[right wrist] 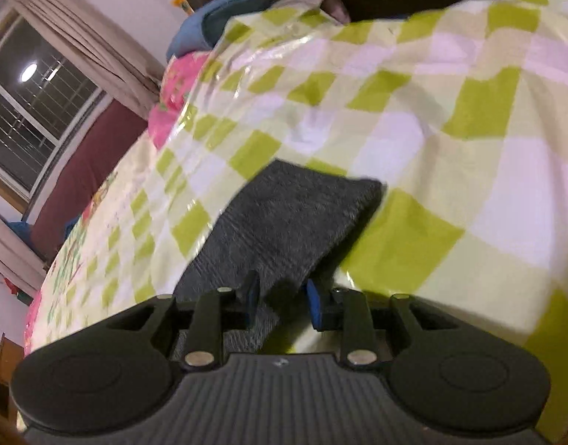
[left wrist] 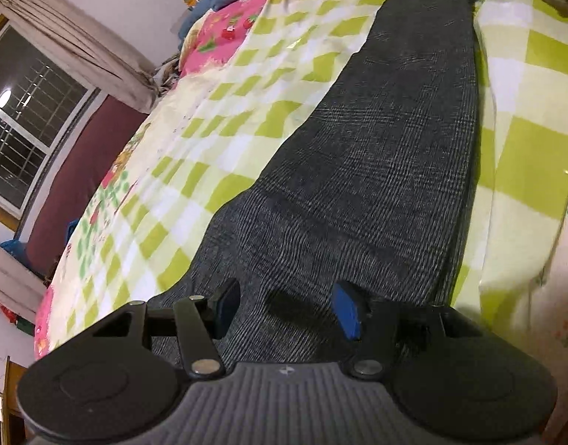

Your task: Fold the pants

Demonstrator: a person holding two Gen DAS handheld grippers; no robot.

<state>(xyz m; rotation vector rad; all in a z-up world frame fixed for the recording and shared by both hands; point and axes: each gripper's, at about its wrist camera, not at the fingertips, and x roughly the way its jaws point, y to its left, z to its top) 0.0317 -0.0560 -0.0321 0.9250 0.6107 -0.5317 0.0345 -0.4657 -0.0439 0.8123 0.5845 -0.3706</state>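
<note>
**Operator:** Report what is obscured or unclear.

**Inspector:** In the left wrist view, the near end of the pants runs under the gripper body and is cut off there. The far end narrows to the top edge, where a dark object with a blue part sits at the tip; it is too small and too close to the frame edge to identify. In the right wrist view, the fabric is blurred. The window is dark apart from one reflected lamp.

**Operator:** State of the left gripper.

**Inspector:** Jaws apart. The pants lie beneath and between them, flat on the green checked sheet. The pads do not press on the fabric; whether their tips touch the cloth below cannot be told.

**Operator:** State of the right gripper.

**Inspector:** Jaws narrowly apart. One end of the pants extends forward from them on the sheet. The fabric edge passes between the pads; the left pad sits against the cloth, while a gap shows beside the blue right pad. No firm clamp is visible.
</note>
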